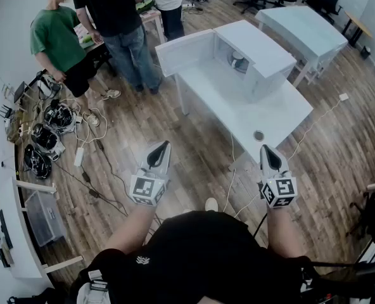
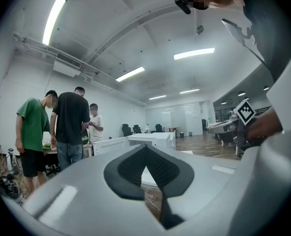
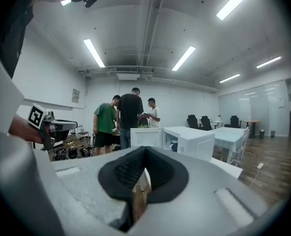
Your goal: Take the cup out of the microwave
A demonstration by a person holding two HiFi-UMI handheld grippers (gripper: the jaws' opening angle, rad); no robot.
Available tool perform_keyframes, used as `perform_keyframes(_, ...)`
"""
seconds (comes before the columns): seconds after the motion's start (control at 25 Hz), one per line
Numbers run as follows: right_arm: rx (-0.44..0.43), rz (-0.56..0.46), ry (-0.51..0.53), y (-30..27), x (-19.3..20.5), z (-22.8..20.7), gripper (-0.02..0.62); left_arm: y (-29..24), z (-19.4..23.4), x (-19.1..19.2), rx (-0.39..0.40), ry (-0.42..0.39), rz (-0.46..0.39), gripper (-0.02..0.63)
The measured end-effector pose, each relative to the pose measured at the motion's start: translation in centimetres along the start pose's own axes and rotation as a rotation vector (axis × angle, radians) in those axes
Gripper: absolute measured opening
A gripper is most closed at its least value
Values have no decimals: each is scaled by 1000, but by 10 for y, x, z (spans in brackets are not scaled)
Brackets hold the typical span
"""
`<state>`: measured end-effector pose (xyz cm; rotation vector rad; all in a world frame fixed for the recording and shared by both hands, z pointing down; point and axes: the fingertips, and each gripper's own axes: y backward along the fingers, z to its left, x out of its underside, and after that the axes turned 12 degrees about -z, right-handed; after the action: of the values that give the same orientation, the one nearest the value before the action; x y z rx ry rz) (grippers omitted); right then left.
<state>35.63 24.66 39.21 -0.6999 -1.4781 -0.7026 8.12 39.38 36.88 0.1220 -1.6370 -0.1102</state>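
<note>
A white microwave (image 1: 251,59) stands on a white table (image 1: 263,113) well ahead of me, its door (image 1: 184,50) swung open to the left. A cup (image 1: 237,60) sits inside the cavity; in the right gripper view the cup (image 3: 173,146) shows as a small blue and white shape in the microwave (image 3: 194,141). My left gripper (image 1: 160,145) and right gripper (image 1: 268,149) are held side by side, short of the table's near edge. Both are shut with nothing in them. The left gripper view looks level at the microwave (image 2: 150,140) past the shut left gripper (image 2: 146,147).
Three people (image 1: 114,24) stand at the back left beside a cluttered table. Cables and gear (image 1: 48,132) lie on the wooden floor at left. A small round object (image 1: 258,135) rests near the table's front edge. A second pale table (image 1: 308,27) is at the back right.
</note>
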Motion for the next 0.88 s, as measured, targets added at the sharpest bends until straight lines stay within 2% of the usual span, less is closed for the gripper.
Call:
perform_keyframes(0.36, -46, -17, -18, -27, 7, -24, 0, -42, -5, -8, -3, -29, -16, 6)
perform_keyframes(0.56, -92, -48, -107, -40, 5, -36, 0, -57, -12, -11, -23, -52, -24, 6)
perform_keyframes(0.88, -112, 2, -104, -72, 29, -42, 0, -73, -1, 3, -65, -52, -16, 6)
